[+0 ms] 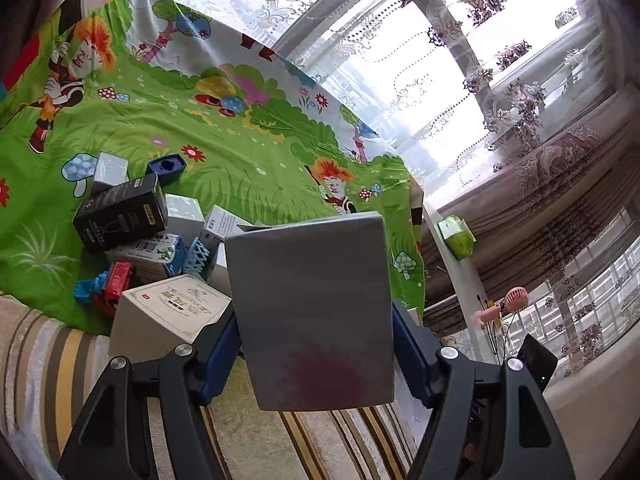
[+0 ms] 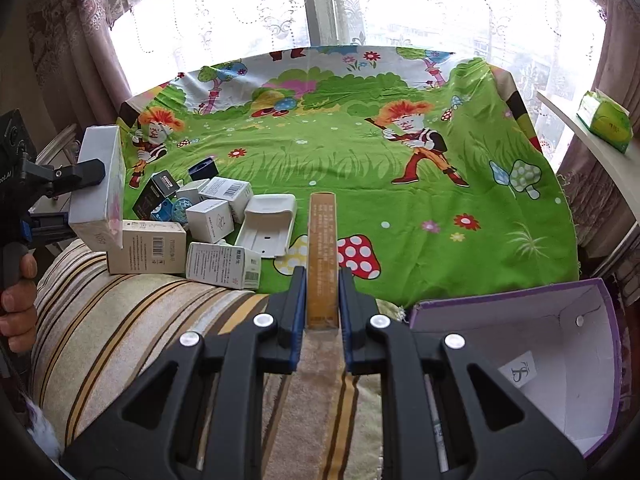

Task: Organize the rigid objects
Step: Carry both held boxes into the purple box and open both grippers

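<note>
- My left gripper (image 1: 314, 344) is clamped on a flat grey cardboard box (image 1: 312, 308), held in the air above the striped cushion (image 1: 48, 360).
- My right gripper (image 2: 322, 300) pinches a narrow brown carton (image 2: 322, 252) over the green cartoon cloth (image 2: 400, 160).
- Small boxes (image 2: 210, 220) lie heaped on the cloth's left; an open purple-edged box (image 2: 560, 360) sits at right.

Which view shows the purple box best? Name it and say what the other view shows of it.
The right wrist view. The purple box lies at lower right, open, showing its white inside and a small label, beside the right gripper, which is shut on a thin brown box. The left wrist view shows none of it.
</note>
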The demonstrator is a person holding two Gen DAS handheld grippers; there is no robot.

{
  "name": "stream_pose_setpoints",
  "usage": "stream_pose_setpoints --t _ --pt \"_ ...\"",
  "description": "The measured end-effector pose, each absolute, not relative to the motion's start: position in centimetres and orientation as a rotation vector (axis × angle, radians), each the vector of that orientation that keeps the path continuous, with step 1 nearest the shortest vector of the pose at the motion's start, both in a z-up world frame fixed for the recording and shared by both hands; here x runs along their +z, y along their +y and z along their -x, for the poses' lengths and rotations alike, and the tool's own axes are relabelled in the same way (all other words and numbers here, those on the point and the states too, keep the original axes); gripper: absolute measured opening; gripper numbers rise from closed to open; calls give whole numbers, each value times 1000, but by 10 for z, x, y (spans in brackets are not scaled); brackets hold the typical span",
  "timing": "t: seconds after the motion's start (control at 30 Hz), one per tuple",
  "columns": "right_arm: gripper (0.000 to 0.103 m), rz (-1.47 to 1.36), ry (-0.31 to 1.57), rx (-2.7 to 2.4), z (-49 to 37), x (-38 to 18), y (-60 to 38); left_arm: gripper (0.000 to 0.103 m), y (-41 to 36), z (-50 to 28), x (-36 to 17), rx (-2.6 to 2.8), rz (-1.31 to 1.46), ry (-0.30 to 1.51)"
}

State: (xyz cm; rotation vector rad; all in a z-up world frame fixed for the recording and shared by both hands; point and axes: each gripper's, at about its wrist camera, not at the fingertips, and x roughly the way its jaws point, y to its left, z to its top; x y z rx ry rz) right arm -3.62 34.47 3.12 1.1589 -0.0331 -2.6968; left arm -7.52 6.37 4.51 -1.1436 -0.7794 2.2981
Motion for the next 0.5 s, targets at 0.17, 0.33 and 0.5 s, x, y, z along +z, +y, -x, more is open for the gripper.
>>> stream_pose_setpoints --t 0.17,0.33,0.5 --pt "19 -1193 -81 -2749 20 28 378 70 100 71 43 2217 1174 -728" --pt "19 -1231 -127 -2803 9 24 407 70 142 68 38 2116 1216 -669" --pt "19 -1262 -166 -2843 0 22 432 70 187 62 30 2015 1263 -593"
